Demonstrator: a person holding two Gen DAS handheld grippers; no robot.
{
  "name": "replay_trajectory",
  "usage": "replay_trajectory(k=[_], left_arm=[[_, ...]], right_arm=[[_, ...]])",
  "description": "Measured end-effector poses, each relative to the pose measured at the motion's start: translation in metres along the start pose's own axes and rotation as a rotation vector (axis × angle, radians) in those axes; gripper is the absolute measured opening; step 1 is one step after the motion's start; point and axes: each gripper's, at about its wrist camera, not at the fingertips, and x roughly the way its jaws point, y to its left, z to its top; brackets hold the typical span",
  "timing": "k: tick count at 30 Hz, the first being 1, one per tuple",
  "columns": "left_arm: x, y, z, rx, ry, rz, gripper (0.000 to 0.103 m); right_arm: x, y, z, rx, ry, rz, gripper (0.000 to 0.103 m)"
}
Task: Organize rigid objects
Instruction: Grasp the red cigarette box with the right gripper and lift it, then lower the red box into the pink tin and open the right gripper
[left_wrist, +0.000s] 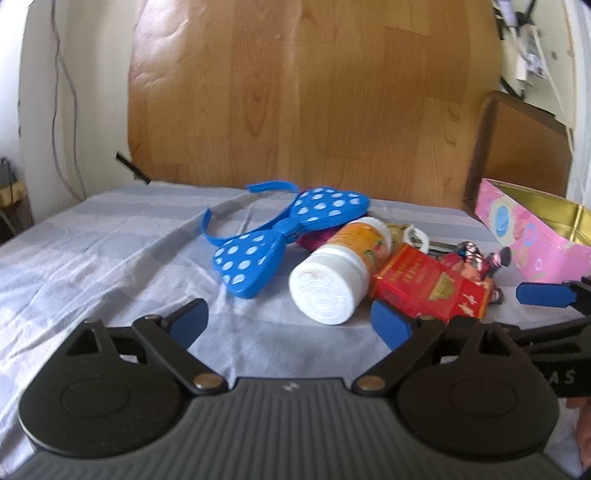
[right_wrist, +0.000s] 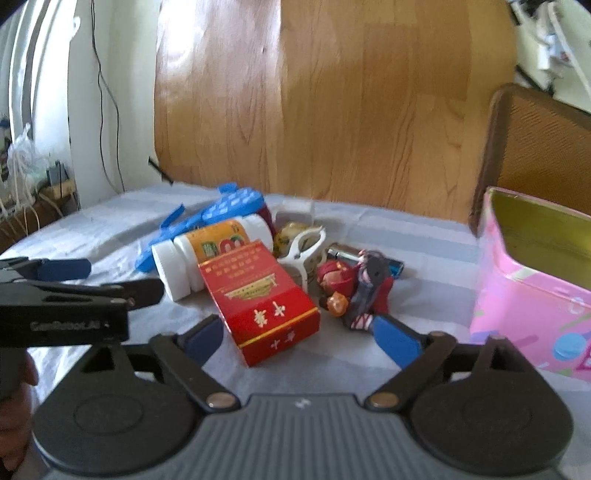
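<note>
Blue-and-white striped cloth (left_wrist: 92, 258) covers the table in front of you, and on it a small heap of rigid items. Item one: a blue bow (left_wrist: 288, 236) of plastic with pale dots, lying flat at the heap's left, two thin curved arms at its far side. Item two: a bottle (left_wrist: 332, 280) with a white cap and orange label, on its side, cap toward you, touching the bow's edge. Item three: a red box (right_wrist: 258, 295) with gold print, lying flat, its far end against the bottle. Item four: a doll (right_wrist: 354, 291) in red and dark dress, lying just right of the box. Behind these, a white clip (right_wrist: 303, 251), a round yellowish piece you cannot identify, and a small dark object with a blue end, all close together. Item five: a pink tin (right_wrist: 532, 288), lid off, gold inside, standing at the right, apart from the heap. Tools: your left gripper (left_wrist: 291, 325) has its blue pads spread wide, nothing between them, the bottle's cap just beyond them. Your right gripper (right_wrist: 299, 339) also stands wide apart, gripping nothing; the near end of the box lies between its pads without touching either, and the right pad sits just by the doll's feet.
</note>
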Motion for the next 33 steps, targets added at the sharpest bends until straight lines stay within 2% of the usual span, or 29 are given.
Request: replay_trajectory(k=[3, 6, 7, 8, 9, 11, 13, 17, 20, 22, 23, 24, 26, 28, 30, 33], left_arm=[[0.004, 0.014, 0.001, -0.078, 0.025, -0.033, 0.092], [0.001, 0.022, 0.000, -0.132, 0.008, -0.051, 0.093], [0.000, 0.023, -0.001, -0.140, 0.001, -0.052, 0.093], [-0.002, 0.023, -0.001, -0.144, -0.008, -0.057, 0.093], [-0.003, 0.022, -0.001, -0.143, -0.016, -0.063, 0.093], [-0.007, 0.022, -0.002, -0.135, -0.044, -0.101, 0.092], [-0.009, 0.021, 0.000, -0.113, -0.055, -0.162, 0.092], [-0.009, -0.002, 0.003, -0.044, 0.031, -0.376, 0.092], [-0.008, -0.044, 0.005, 0.037, 0.099, -0.572, 0.092], [-0.004, -0.075, 0.005, 0.100, 0.139, -0.657, 0.092], [0.000, -0.090, 0.004, 0.126, 0.160, -0.685, 0.092], [0.005, -0.102, 0.003, 0.143, 0.179, -0.703, 0.091], [0.014, -0.124, 0.001, 0.175, 0.220, -0.722, 0.089], [0.016, -0.137, -0.004, 0.197, 0.253, -0.731, 0.081], [0.023, -0.146, -0.008, 0.203, 0.288, -0.735, 0.079], [0.018, -0.148, -0.008, 0.207, 0.289, -0.714, 0.079]], right_arm=[[0.017, -0.002, 0.009, -0.012, 0.055, 0.031, 0.095], [0.031, 0.001, 0.014, -0.029, 0.091, 0.047, 0.093], [0.033, 0.004, 0.014, -0.043, 0.087, 0.049, 0.090], [0.034, 0.008, 0.014, -0.065, 0.077, 0.048, 0.072], [0.034, 0.009, 0.012, -0.086, 0.074, 0.063, 0.063], [0.030, 0.012, 0.009, -0.113, 0.076, 0.051, 0.060], [0.018, 0.010, 0.001, -0.135, 0.089, 0.078, 0.060], [-0.021, -0.014, -0.021, -0.157, 0.119, 0.142, 0.060], [-0.055, -0.044, -0.039, -0.149, 0.158, 0.175, 0.061], [-0.076, -0.066, -0.048, -0.129, 0.177, 0.171, 0.062], [-0.086, -0.074, -0.052, -0.126, 0.179, 0.151, 0.070], [-0.096, -0.080, -0.057, -0.123, 0.169, 0.118, 0.078], [-0.112, -0.093, -0.064, -0.106, 0.148, 0.061, 0.078], [-0.121, -0.098, -0.071, -0.085, 0.134, 0.036, 0.076], [-0.127, -0.101, -0.076, -0.057, 0.117, 0.049, 0.075], [-0.124, -0.099, -0.081, -0.049, 0.092, 0.072, 0.072]])
